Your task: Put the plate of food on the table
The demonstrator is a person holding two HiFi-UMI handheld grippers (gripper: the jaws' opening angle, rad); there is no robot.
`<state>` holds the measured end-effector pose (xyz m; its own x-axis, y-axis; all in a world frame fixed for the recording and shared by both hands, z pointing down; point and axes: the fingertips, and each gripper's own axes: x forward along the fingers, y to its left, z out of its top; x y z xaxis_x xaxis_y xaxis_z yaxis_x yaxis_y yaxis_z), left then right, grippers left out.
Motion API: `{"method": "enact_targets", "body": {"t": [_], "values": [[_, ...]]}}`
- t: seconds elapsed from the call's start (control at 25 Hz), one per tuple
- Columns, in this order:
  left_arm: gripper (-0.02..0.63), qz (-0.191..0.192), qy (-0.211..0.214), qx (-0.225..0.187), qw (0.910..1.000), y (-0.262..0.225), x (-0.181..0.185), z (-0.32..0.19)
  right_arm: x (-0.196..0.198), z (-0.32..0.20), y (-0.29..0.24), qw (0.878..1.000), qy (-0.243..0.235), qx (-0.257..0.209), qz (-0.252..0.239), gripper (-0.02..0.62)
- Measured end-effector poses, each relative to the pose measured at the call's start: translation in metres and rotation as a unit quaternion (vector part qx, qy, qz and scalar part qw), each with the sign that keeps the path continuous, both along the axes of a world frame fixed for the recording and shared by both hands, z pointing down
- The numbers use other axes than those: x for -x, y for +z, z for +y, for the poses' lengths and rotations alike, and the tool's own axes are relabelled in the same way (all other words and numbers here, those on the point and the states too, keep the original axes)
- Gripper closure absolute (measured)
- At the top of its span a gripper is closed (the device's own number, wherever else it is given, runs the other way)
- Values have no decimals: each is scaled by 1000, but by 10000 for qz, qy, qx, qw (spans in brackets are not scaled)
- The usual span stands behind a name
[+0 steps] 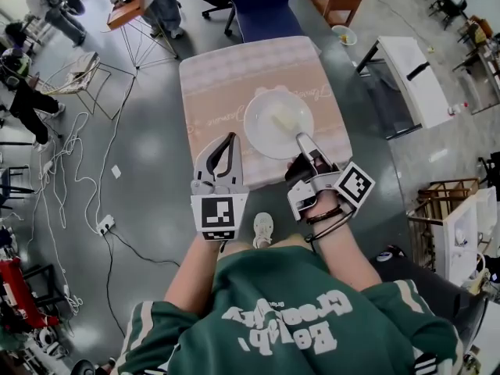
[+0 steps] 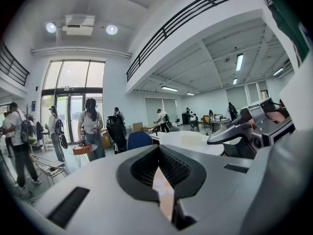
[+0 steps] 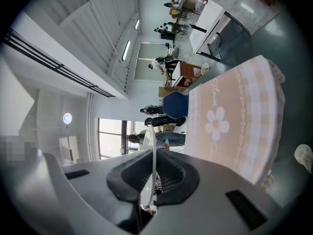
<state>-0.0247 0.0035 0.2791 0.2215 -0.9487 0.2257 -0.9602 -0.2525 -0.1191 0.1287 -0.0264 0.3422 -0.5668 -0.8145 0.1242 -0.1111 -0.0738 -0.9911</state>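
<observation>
A white plate point(image 1: 269, 123) with a pale piece of food point(image 1: 283, 118) is over the near right part of the pink-clothed table point(image 1: 226, 76); I cannot tell whether it rests on the cloth. My right gripper point(image 1: 301, 139) is shut on the plate's near right rim. In the right gripper view that rim point(image 3: 153, 151) shows as a thin white edge between the jaws, with the flowered cloth point(image 3: 234, 116) beyond. My left gripper point(image 1: 232, 137) is shut and empty at the table's near edge, just left of the plate. The left gripper view shows the plate point(image 2: 190, 142) and the right gripper point(image 2: 254, 126) to its right.
A blue chair point(image 1: 262, 6) stands at the table's far side. A white bench point(image 1: 418, 76) is to the right, and a small folding table point(image 1: 129, 10) with people nearby is at the back left. Cables point(image 1: 78, 170) lie on the floor at the left.
</observation>
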Motion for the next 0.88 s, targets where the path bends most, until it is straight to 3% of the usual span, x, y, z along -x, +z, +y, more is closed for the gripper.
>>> {"method": "enact_targets", "body": {"t": [0.88], "values": [[597,-197,333,-118,9992,-18,-30,-8,-23,-6,-12,9997,195,-115,-104,571]]}}
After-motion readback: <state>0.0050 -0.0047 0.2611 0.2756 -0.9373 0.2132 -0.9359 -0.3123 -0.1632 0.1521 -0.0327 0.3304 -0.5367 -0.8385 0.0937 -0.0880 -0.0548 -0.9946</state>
